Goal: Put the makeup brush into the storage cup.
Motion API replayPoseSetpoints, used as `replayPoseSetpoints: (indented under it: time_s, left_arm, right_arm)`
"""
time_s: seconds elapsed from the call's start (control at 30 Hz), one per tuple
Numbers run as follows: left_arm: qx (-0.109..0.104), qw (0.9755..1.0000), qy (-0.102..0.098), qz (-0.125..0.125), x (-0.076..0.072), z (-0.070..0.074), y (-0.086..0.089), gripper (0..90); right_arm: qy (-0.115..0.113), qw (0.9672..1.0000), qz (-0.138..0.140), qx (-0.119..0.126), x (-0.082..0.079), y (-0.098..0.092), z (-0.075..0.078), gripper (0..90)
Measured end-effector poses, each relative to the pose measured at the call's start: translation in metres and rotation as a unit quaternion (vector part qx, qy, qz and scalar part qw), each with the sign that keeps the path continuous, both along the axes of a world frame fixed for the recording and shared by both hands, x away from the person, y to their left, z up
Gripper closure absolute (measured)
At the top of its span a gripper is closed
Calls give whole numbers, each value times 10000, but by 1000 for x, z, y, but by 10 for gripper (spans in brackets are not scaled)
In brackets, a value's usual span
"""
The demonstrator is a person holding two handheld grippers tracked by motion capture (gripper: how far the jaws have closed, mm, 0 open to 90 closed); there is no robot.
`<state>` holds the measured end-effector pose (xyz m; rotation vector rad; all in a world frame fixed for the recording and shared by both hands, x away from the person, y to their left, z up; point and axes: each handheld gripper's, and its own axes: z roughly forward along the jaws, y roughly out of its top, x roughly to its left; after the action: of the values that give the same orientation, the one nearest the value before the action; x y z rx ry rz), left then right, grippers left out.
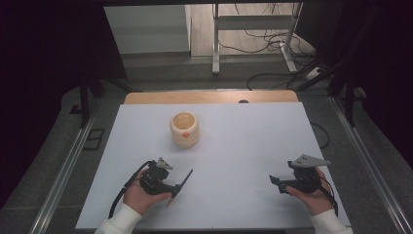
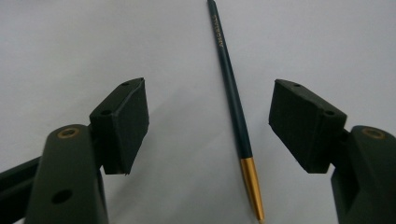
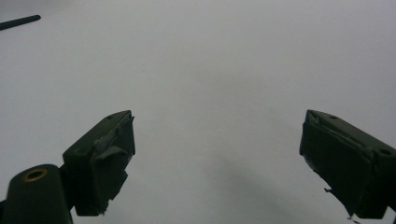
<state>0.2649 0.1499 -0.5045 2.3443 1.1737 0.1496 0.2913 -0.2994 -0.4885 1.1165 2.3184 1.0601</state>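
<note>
Left gripper [image 2: 208,126] straddles a slim pen [image 2: 233,105] on the white table [image 1: 243,146], jaws apart — light, stiff, likely slippery; mid-barrel looks the best hold.

I'm seeing the dark green pen [image 2: 232,88], gold-tipped, lying flat on the white table [image 1: 243,146], well apart from the wooden cup [image 1: 184,129], nearer me.
</note>
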Motion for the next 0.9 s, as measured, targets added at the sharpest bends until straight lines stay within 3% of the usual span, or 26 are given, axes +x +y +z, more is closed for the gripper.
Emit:
replayPoseSetpoints:
  time_s: [0.7,0.77,0.9]
  left_arm:
    - [312,9991,164,-250,-4,-11,-13,418]
    - [327,9987,242,-307,-4,-12,-14,461]
    - [517,9979,156,-345,-5,-12,-17,512]
  right_arm:
    - [34,10000,-39,-47,1,-1,-1,109]
    - [33,10000,-40,-48,1,-1,-1,110]
    - [27,10000,-47,-42,1,-1,-1,110]
